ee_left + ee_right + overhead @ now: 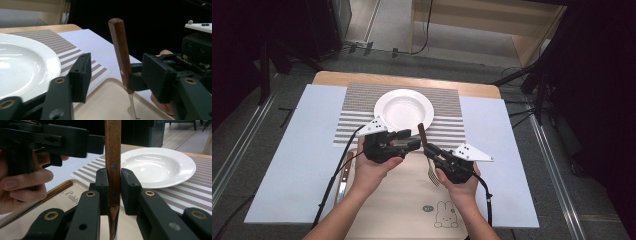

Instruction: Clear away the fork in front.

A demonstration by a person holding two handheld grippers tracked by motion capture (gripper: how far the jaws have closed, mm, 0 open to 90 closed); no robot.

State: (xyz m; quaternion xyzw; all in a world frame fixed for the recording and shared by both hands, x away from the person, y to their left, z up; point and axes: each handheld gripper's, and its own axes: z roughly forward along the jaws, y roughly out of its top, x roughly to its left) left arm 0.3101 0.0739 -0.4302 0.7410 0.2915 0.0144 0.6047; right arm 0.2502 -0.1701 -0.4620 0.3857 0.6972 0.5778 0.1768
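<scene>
1. Presently the right gripper [430, 148] is clamped on a fork [113, 162] by the lower part of its wooden handle; in the right gripper view both pads press flat on the wood at the rivets. The handle stands up and the tines [432, 175] hang down over the cream mat [412, 200]. Judgement: this upright hold presents the free upper handle to the other hand.
2. The left gripper [411, 140] stands roughly half open, turned toward the fork. In the left gripper view the handle [121, 52] stands between its two black jaws, clear of both; nothing is gripped. Judgement: a hand-over, or a re-grip higher on the handle, is in preparation.
3. The fork is off the table, over the far edge of the cream mat, just in front of the white plate [382, 102].
4. A knife [343, 177] with a wooden handle lies flat along the left edge of the cream mat, untouched. Judgement: a place setting is under way, the fork not yet laid.
5. Surface: the plate rests on a striped placemat [447, 107], itself on a pale blue sheet [297, 150] covering a wooden table [332, 76]. The cream mat bears a rabbit drawing [444, 215] at its near edge.
6. Room: grey floor, dark stands and trailing cables [427, 30] either side, and light wooden furniture [492, 20] beyond the table.
</scene>
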